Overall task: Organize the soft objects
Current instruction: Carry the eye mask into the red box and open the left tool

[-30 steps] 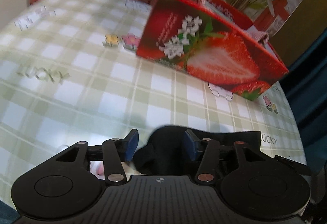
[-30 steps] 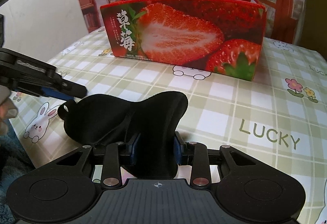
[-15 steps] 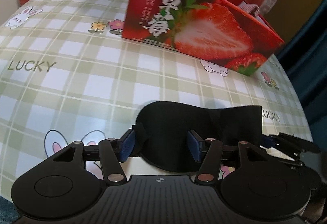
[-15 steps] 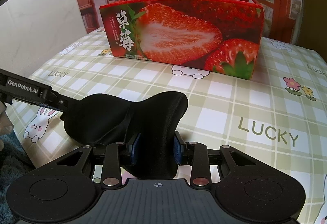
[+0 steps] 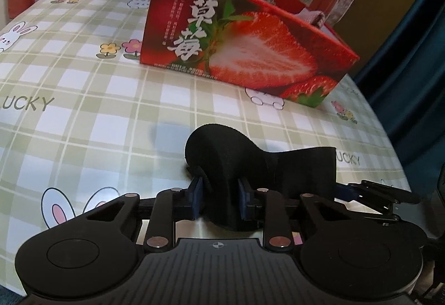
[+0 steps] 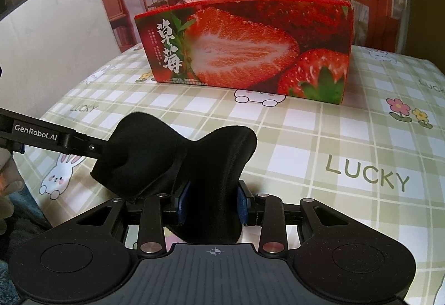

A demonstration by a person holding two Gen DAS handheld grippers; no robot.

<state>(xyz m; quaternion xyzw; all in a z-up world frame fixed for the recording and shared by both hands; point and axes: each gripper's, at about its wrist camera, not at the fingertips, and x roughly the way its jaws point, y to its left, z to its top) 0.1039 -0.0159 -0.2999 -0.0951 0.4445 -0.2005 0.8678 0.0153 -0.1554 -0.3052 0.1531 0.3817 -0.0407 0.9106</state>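
Currently my left gripper (image 5: 219, 201) is closing its fingers on one end of the black eye mask (image 6: 180, 160) while my right gripper (image 6: 212, 206) loosens on the other; the strawberry box (image 6: 244, 49) at twelve o'clock awaits it.

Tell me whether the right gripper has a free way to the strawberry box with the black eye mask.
Probably yes: bare checked tablecloth lies between the right gripper and the strawberry box, but the left gripper also grips the black eye mask.
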